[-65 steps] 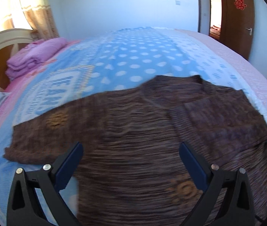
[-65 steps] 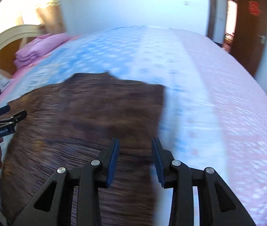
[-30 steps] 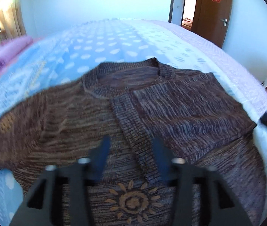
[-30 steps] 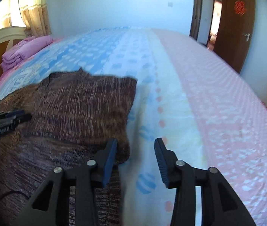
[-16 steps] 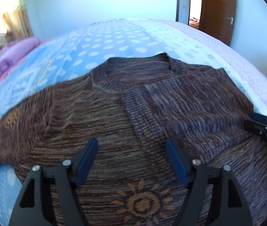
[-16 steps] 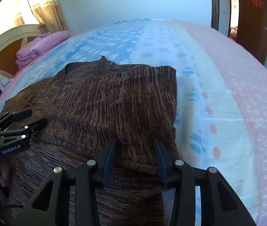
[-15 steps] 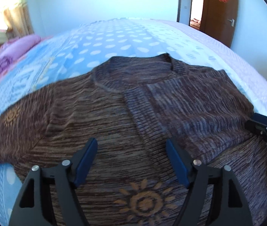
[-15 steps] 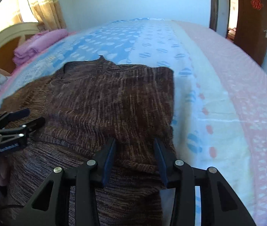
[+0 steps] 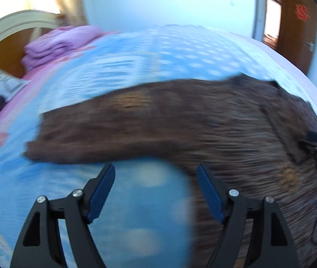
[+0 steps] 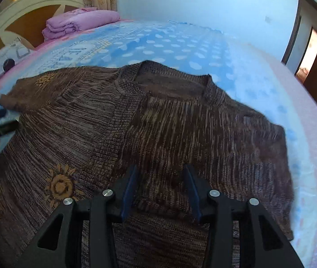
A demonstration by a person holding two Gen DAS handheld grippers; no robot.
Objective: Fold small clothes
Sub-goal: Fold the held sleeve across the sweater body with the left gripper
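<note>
Left wrist view, blurred. Left gripper: fingers spread wide, nothing between them, poised over blue bedspread. Brown knit sweater: lies flat on the bed from 9 to 3 o'clock; its sleeve is stretched out toward 9 o'clock, just beyond the fingertips. Right gripper's tips show at 3 o'clock, over the sweater. Pink folded blanket at 11 o'clock. Door at 1 o'clock.

Right wrist view. Right gripper: fingers parted, empty, above the folded-in sleeve. Sweater fills the centre, collar at 12 o'clock, sunflower motif at 8 o'clock. Headboard at 10 o'clock.
</note>
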